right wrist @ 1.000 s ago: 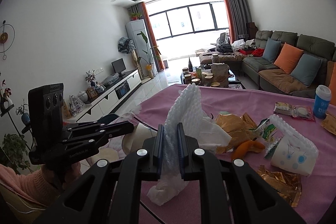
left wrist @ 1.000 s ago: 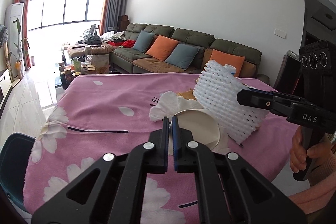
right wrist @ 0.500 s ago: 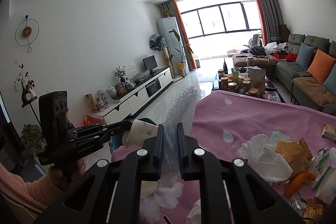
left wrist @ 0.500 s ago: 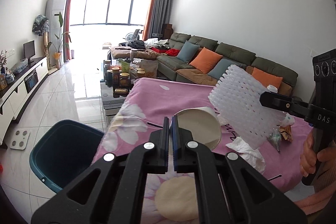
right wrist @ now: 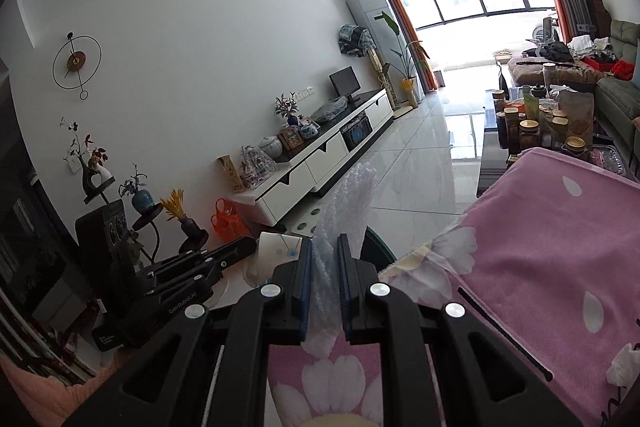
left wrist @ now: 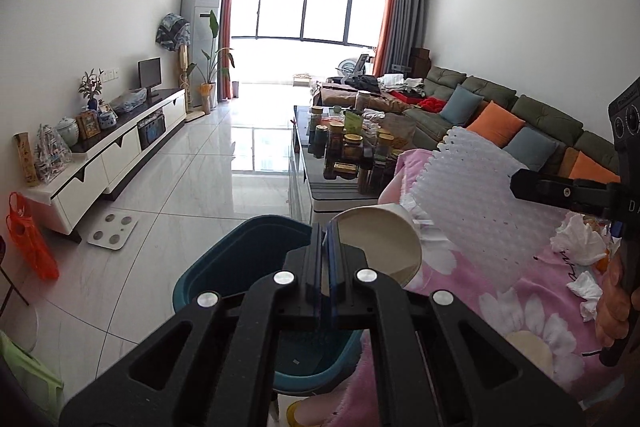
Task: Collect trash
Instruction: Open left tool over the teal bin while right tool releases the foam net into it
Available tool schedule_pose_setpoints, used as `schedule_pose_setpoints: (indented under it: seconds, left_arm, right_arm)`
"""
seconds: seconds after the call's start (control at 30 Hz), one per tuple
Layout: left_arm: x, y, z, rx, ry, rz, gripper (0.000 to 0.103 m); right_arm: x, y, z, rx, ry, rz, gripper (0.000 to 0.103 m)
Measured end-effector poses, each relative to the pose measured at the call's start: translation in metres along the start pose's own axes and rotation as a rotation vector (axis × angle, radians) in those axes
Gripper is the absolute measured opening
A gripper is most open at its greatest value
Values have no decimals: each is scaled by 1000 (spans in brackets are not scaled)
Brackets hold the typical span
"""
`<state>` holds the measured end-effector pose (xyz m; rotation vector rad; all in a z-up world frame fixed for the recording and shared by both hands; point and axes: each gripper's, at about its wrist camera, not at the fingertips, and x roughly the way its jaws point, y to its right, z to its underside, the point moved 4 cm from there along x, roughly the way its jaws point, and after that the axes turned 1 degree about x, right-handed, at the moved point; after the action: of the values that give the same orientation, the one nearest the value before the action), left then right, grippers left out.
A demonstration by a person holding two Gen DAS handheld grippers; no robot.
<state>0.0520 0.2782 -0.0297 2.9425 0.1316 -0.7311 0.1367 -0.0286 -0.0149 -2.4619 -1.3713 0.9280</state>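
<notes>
The setting is a living room with a white tiled floor, a white media console along one wall and an olive-green sofa with orange and blue cushions opposite. A table under a pink floral tablecloth is the work surface. A dark teal plastic bin stands on the floor against the table edge.

Left gripper: jaws nearly together, pinching the rim of a white paper cup. The cup is tilted, mouth toward the camera, and sits above the near rim of the bin.

Right gripper: jaws narrowed onto a white foam mesh sleeve, which stands up between the fingers. In the left wrist view the sleeve hangs over the table edge, just beside the cup and close to the bin.

Task status, as judged from these views:
- Two items are gripped and positioned at or near the bin; neither is released.
- The visible part of the bin interior shows no trash; most of it is hidden by the gripper.
- Crumpled white tissues and coloured wrappers near them lie on the cloth, uncollected.

Most of the collection therefore appears outstanding.
</notes>
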Motion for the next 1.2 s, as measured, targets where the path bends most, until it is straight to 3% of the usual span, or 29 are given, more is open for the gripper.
schedule_pose_setpoints:
  seconds: [0.2, 0.53, 0.6, 0.67, 0.73, 0.77, 0.87, 1.0, 1.2]
  left_arm:
    - [31, -42, 14, -35, -70, -83, 3]
    - [97, -57, 38, -64, -185, -148, 4]
    - [108, -58, 42, -66, -206, -141, 4]
    - [117, -55, 48, -69, -214, -146, 5]
    - [121, -46, 52, -69, -228, -148, 23]
    - [124, -46, 53, -69, -232, -154, 26]
    - [120, -40, 54, -78, -218, -148, 29]
    - [97, -27, 45, -82, -165, -148, 45]
    - [47, 8, 23, -49, -56, -43, 56]
  right_arm:
    - [61, -1, -6, 45, -85, -15, 11]
    - [133, 13, 9, 153, -251, 46, 13]
    - [141, 15, 12, 160, -277, 63, 15]
    - [146, 15, 16, 167, -292, 73, 26]
    - [147, 15, 16, 158, -292, 78, 30]
    - [146, 14, 17, 156, -292, 81, 32]
    - [139, 14, 17, 153, -283, 88, 34]
    - [116, 17, 12, 159, -249, 83, 40]
    - [53, 4, 3, 97, -151, 45, 51]
